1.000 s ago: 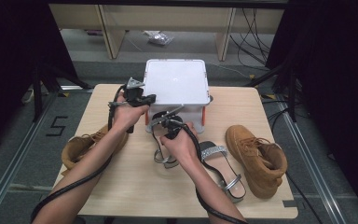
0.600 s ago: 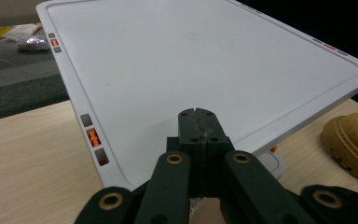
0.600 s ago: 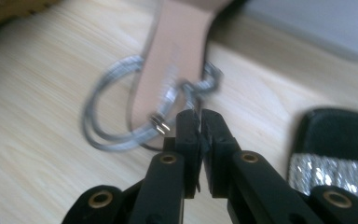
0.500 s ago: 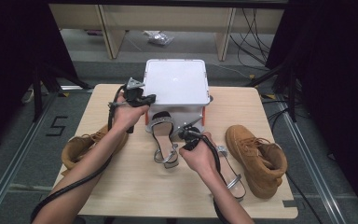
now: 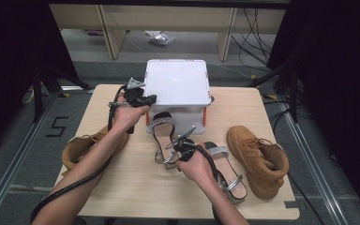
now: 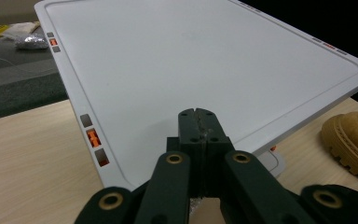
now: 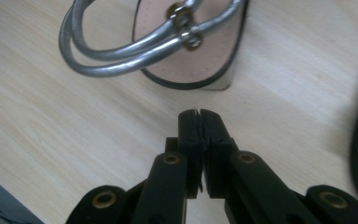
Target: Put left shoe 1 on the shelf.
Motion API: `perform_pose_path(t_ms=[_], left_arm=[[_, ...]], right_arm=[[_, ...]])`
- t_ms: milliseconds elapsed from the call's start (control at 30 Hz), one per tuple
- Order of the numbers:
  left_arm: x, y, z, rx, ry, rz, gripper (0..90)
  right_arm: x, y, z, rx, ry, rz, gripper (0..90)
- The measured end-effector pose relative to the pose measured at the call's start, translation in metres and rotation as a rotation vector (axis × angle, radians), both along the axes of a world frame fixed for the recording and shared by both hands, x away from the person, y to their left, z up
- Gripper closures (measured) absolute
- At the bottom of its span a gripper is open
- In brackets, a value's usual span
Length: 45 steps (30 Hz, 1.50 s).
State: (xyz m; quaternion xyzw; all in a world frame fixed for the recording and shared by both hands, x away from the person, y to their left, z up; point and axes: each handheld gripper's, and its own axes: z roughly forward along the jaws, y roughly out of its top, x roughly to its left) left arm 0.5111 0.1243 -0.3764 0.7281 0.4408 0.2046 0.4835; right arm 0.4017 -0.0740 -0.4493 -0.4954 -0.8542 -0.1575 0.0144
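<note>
A silver sandal (image 5: 161, 136) lies flat on the tabletop (image 5: 136, 183), just in front of a white storage box (image 5: 177, 86). The right gripper (image 5: 182, 144) is down by the sandal's heel end, where the thin silver ankle straps (image 7: 121, 51) make a loop. Its jaws have just been closing and are now pressed together with nothing between them; in the right gripper view they sit just short of the heel, not touching it.

I think the sandal is light and easy to lift. The sole looks stiff, but the straps are thin and floppy, so the shoe could swing or tip if it hangs from one strap. The shiny straps may be a bit slippery too. A good place to take hold looks like the strap loop near the little buckle (image 7: 186, 25), or the edge of the heel.

The left gripper (image 5: 143, 97) is up at the front left corner of the box, over its flat lid (image 6: 205, 70). Its jaws are pressed together too and pinch nothing. The lid is on, so I cannot tell what is inside the box.

A second silver sandal (image 5: 225, 171) lies to the right of the first one, partly under the right hand. A tan boot (image 5: 258, 157) stands at the right side of the tabletop, and another tan boot (image 5: 82, 147) is at the left, partly behind the left arm.
</note>
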Motion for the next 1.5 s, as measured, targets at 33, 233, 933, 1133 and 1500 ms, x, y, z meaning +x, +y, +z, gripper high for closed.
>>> perform_pose_path(t_ms=[33,233,933,1133,1500], left_arm=[[0.0,0.0,0.0,-0.001,-0.001,0.0,89.9],[0.0,-0.001,0.0,0.003,-0.002,0.0,89.9],[0.0,0.0,0.0,0.002,-0.003,-0.001,89.9],[0.0,-0.001,0.0,0.008,-0.002,0.002,89.9],[0.0,0.001,0.0,0.024,-0.003,-0.017,89.9]], right_arm=[[0.0,0.004,-0.001,0.007,-0.001,-0.003,88.4],[0.001,0.01,-0.007,0.013,-0.012,0.025,88.1],[0.002,0.019,-0.008,0.095,-0.027,-0.091,90.0],[0.007,0.02,-0.002,0.123,-0.107,-0.048,90.0],[0.015,0.035,0.0,0.162,-0.123,-0.068,89.9]])
